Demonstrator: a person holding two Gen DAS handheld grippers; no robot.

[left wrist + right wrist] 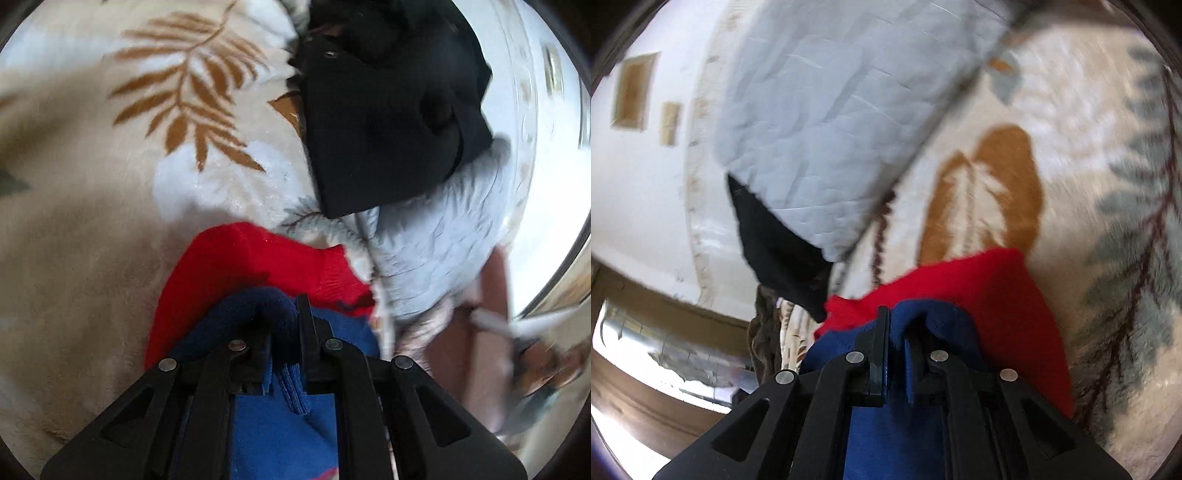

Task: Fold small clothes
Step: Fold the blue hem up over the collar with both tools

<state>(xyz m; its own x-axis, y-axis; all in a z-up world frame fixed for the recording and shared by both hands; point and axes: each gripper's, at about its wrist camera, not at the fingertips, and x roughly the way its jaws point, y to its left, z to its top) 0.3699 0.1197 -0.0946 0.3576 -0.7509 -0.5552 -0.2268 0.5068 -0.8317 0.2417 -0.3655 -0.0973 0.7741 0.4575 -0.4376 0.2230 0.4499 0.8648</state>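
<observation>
A small knitted garment, red at the far side and blue nearer me, lies over a cream blanket. In the left wrist view my left gripper is shut on a bunched fold of its dark blue edge. The right wrist view shows the same garment, and my right gripper is shut on another bunch of that blue edge. The cloth hangs down under both grippers, which hides its lower part.
The cream blanket with a brown and grey leaf print covers the surface. A black garment and a pale grey quilted one lie beyond. The white floor is past the blanket's edge.
</observation>
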